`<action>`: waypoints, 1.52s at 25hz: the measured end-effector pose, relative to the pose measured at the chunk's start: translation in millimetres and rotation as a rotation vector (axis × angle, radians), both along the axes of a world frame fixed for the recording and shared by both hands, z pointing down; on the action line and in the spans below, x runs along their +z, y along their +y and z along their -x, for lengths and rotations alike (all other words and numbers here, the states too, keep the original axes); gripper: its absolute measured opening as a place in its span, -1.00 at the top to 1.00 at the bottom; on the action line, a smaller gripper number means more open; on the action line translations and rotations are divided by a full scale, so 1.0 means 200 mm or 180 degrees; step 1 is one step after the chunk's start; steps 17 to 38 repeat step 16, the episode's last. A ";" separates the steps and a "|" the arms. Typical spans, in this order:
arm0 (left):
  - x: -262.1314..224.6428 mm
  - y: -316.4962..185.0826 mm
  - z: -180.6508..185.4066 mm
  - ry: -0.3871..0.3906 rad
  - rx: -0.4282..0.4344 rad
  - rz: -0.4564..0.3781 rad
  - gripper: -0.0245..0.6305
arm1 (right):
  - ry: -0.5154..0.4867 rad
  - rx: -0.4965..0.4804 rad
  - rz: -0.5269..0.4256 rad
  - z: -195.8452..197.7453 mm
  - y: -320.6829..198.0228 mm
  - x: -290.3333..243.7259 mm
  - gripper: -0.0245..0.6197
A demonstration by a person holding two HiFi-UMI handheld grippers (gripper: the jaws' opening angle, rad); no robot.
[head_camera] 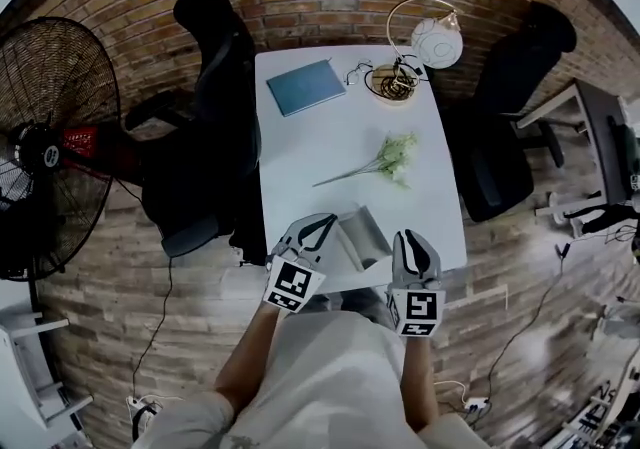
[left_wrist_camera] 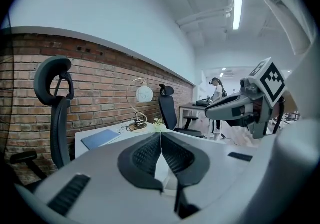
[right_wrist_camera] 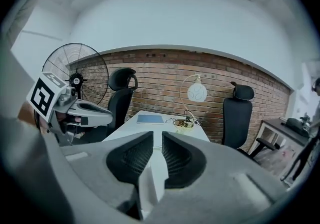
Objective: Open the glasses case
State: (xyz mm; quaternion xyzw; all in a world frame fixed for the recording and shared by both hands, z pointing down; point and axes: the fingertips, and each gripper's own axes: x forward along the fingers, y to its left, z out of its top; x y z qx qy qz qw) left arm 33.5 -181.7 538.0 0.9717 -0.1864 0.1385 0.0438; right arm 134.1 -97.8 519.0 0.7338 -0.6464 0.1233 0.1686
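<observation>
The glasses case [head_camera: 362, 237], a grey box, sits at the near edge of the white table [head_camera: 300, 167], between the two grippers. From the head view I cannot tell whether its lid is up or down, and nothing of its inside shows. The left gripper [head_camera: 318, 227] is clenched, its ribbed pads meeting at the tips with nothing between them. The right gripper [head_camera: 413, 240] is likewise pressed together and empty (only a thin slit shows between its pads). Both look out across the tabletop rather than down at the case. At the far end a shallow tan dish [head_camera: 388, 100] stands beside the globe lamp [head_camera: 437, 42] and holds a dark tangle of cable. A blue notebook [head_camera: 305, 87] lies to the dish's left, and a sprig of pale flowers [head_camera: 385, 159] lies mid-table.
</observation>
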 end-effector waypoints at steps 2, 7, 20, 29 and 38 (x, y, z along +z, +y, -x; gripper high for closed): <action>-0.01 0.00 0.00 0.0024 0.0000 0.0001 0.90 | 0.0022 0.0012 -0.0018 0.00 0.01 -0.03 0.74; -0.04 0.02 0.00 0.0074 -0.0002 -0.0007 0.90 | 0.0094 0.0021 -0.0043 0.00 0.03 -0.07 0.74; -0.06 0.03 -0.02 0.0086 -0.0091 0.0000 0.90 | 0.0136 -0.0066 -0.0016 -0.02 0.02 -0.09 0.74; -0.06 0.03 -0.02 0.0086 -0.0091 0.0000 0.90 | 0.0136 -0.0066 -0.0016 -0.02 0.02 -0.09 0.74; -0.06 0.03 -0.02 0.0086 -0.0091 0.0000 0.90 | 0.0136 -0.0066 -0.0016 -0.02 0.02 -0.09 0.74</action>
